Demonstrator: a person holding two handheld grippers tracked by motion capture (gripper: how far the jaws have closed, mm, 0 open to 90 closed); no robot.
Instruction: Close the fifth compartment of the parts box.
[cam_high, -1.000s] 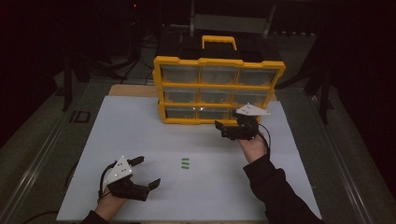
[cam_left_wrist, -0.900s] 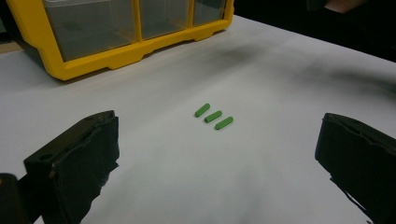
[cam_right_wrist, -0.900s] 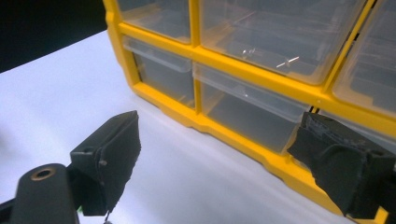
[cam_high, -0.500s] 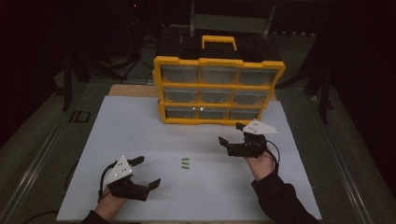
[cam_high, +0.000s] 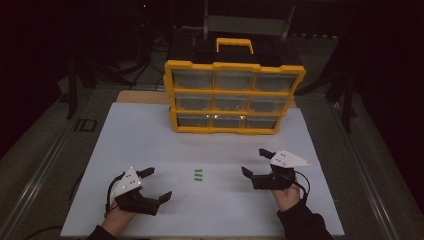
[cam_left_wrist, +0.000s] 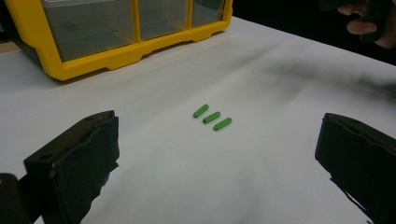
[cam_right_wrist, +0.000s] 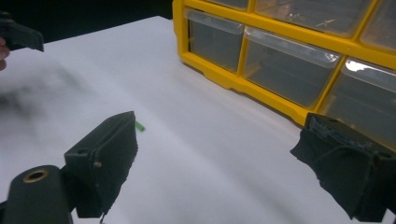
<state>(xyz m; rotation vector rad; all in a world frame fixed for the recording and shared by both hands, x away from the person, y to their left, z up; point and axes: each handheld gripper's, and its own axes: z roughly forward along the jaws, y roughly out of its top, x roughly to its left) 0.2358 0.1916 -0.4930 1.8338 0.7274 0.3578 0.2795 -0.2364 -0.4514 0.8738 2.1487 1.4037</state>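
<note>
White table (pegs, organizer)

No readable text, labels or numbers anywhere (drawer fronts too dim, blurred).

You have three small green pegs lying flat on the white sheet, well in front of the yellow drawer cabinet. They sit side by side, parallel, close together in a short row, apart from the cabinet.
</note>
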